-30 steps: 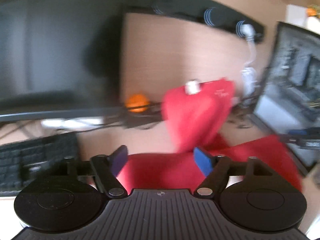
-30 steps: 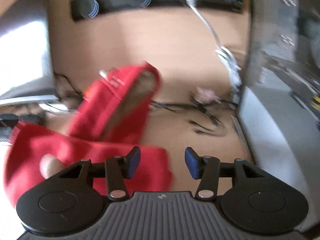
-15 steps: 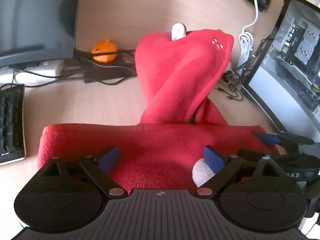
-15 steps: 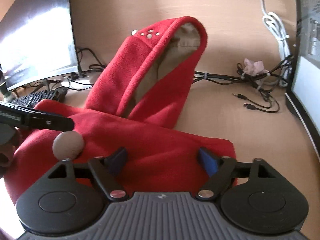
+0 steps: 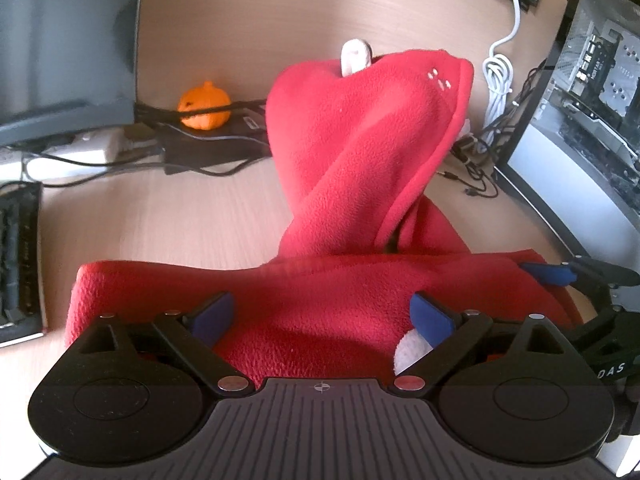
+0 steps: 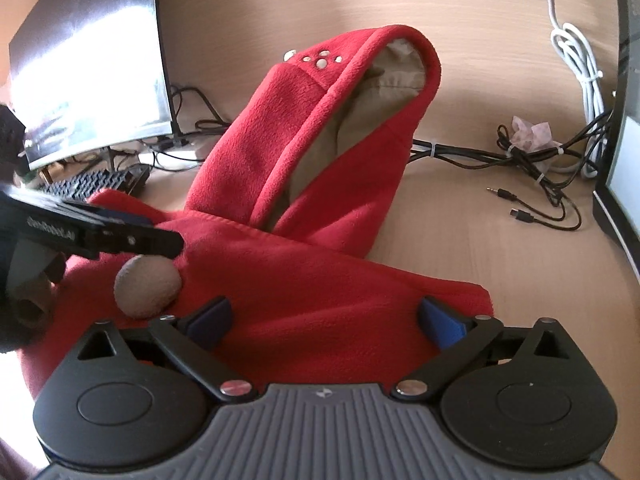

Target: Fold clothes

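A red fleece hooded garment [image 5: 320, 300] lies on the wooden desk, its body folded into a thick band and its hood [image 5: 368, 132] standing up behind. The hood's beige lining [image 6: 360, 120] and a paw print of studs show in the right wrist view. A pale pompom [image 6: 146, 286] rests on the band. My left gripper [image 5: 322, 314] is open, its blue pads spread over the band's near edge. My right gripper [image 6: 326, 320] is open too, over the band's right end. Each gripper's fingers [image 6: 100, 236] reach into the other's view.
A monitor [image 5: 68, 40], a keyboard [image 5: 18, 256], an orange pumpkin figure [image 5: 204, 106] and a tangle of black cables [image 6: 532, 160] crowd the desk's back. A computer case [image 5: 588, 92] stands at the right, with a white cord [image 5: 500, 68] beside it.
Both grippers have come down and forward onto the folded band. Their jaws have spread wider. The hood now fills more of each view and the blur is gone.
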A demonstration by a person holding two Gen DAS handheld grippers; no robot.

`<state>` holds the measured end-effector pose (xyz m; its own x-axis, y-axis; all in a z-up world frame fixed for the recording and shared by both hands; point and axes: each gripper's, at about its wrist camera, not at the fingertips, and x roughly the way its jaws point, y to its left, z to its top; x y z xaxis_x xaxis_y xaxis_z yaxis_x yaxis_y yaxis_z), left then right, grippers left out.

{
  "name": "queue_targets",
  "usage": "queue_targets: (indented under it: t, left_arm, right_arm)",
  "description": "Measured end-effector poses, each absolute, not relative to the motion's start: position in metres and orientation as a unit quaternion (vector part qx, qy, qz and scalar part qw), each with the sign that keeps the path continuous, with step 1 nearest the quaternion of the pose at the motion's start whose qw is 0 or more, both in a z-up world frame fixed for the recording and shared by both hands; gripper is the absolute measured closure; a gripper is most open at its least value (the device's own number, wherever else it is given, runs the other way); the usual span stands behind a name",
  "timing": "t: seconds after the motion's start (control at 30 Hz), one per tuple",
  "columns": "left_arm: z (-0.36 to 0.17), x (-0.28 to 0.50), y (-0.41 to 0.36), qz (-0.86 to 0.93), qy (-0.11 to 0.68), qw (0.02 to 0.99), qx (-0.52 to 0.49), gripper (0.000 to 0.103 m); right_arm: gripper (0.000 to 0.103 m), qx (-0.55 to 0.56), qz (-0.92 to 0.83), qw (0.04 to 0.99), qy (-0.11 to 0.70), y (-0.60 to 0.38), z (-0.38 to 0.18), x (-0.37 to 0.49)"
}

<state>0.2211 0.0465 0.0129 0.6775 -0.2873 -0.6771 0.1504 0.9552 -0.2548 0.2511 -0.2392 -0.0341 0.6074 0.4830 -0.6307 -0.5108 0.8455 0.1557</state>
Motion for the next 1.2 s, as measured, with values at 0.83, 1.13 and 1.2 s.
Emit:
queue_targets:
  t: [0.83, 1.13, 1.2]
  left_arm:
    - [-0.005, 0.208, 0.03, -0.201, 0.449, 0.857, -0.153, 0.005]
    - [0.002, 0.248, 0.046, -0.156, 0.442, 0.876, -0.114, 0.005]
    - [0.009, 0.249, 0.055, -0.146, 0.438, 0.878, -0.129, 0.005]
  right_arm:
    - [0.005, -0.059, 0.099, 0.915, 0.386, -0.289, -0.04, 0.226]
    - [0.004, -0.043, 0.16, 0.896, 0.411, -0.246, -0.036, 0.166]
    - [0.005, -0.054, 0.21, 0.886, 0.41, -0.223, -0.035, 0.154]
